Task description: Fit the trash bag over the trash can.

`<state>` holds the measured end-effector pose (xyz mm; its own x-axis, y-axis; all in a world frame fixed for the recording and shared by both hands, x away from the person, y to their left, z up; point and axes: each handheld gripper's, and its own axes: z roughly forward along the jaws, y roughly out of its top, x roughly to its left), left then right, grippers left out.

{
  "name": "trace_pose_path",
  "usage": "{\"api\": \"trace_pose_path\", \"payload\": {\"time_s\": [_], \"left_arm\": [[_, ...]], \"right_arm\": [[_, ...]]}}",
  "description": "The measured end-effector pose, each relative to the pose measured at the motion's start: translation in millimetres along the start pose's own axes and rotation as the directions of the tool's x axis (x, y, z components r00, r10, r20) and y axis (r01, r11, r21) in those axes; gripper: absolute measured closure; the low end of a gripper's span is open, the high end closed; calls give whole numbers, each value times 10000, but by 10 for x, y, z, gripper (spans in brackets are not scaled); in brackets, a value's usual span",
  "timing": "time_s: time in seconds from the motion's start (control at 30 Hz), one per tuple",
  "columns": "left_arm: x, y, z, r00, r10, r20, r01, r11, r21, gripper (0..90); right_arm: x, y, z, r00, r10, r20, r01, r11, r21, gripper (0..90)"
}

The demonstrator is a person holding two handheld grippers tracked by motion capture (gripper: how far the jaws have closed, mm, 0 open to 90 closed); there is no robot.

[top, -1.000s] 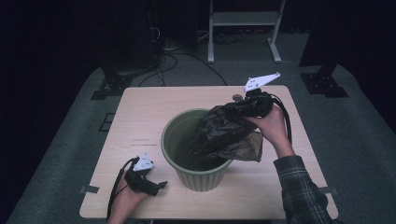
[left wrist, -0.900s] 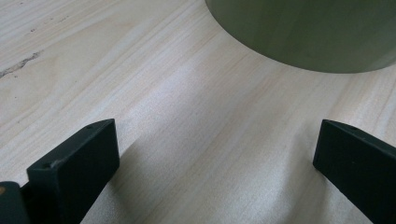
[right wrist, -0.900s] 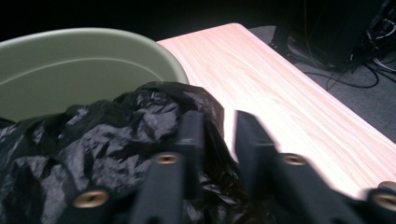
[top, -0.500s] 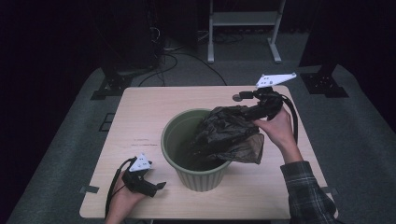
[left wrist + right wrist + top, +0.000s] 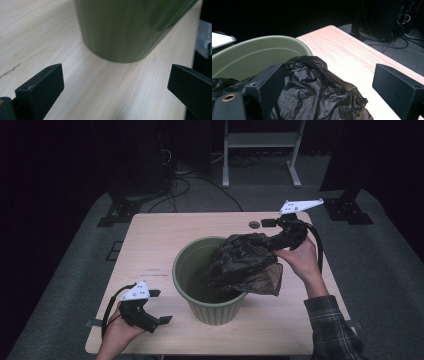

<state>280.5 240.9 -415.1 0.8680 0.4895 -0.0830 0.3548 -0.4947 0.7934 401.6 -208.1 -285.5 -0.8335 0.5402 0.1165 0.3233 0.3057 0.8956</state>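
The counter (image 5: 150, 245) is a pale wooden top, and the biggest thing on it is a green bin (image 5: 190, 270), round and a little narrower at the foot, which stands upright near the middle. A black plastic bag (image 5: 245, 262) lies crumpled over the bin's right rim: one part hangs down inside the bin and the other part falls outside the rim on the side of the right hand (image 5: 300, 260). The bag is thin and shiny with many small creases, and at its lower outside corner it looks half transparent and brownish. The right tongs (image 5: 272, 231) are above the far right edge of the bag, and their jaws have just been opening; in the right gripper view they stand wide apart, with the bag (image 5: 317, 95) low between them. One jaw lies close against the plastic, the other is over the bare counter, so the bag is not pinched. The left tongs (image 5: 159, 306) are near the front left corner of the counter, beside the bin and apart from it. In the left gripper view their jaws are wide open with nothing between them, pointing at the lower wall of the bin (image 5: 125, 30).
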Motion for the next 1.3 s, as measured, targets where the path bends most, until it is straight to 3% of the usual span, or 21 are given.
{"api": "trace_pose_path", "payload": {"time_s": [0.17,0.27,0.5,0.53,0.63,0.73,0.97,1.1,1.27,1.3], "left_arm": [[-95,194,-154,9988,326,356,-313,9989,-357,14],[-147,311,-228,9978,549,362,-532,9975,-460,14],[-211,564,-366,9931,998,610,-955,9929,-703,47],[-232,666,-430,9915,1031,796,-950,9905,-994,50],[-249,763,-490,9879,1203,983,-1079,9866,-1227,77],[-287,956,-554,9821,1462,1191,-1263,9790,-1601,124],[-343,1213,-491,9712,1971,1336,-1730,9696,-1733,160],[-361,1361,-351,9634,2233,1486,-1954,9638,-1811,223],[-380,1494,-249,9596,2400,1471,-2126,9604,-1798,280],[-392,1557,-202,9549,2559,1506,-2281,9569,-1797,301]], "right_arm": [[10,21,63,9999,11,105,-13,9998,196,92],[5,33,72,9998,126,-137,-125,9999,41,92],[-2,45,89,9997,168,-165,-168,9999,27,93],[-7,44,91,9997,165,-178,-164,9998,65,93],[-10,45,88,9996,186,-199,-186,9998,47,92],[-9,49,88,9995,177,-244,-175,9998,83,93],[-7,56,102,9994,166,-312,-163,9998,99,92],[1,64,123,9994,169,-313,-164,9997,162,92],[5,66,147,9992,189,-357,-183,9997,156,93],[9,67,153,9991,202,-365,-196,9996,187,92]]}}
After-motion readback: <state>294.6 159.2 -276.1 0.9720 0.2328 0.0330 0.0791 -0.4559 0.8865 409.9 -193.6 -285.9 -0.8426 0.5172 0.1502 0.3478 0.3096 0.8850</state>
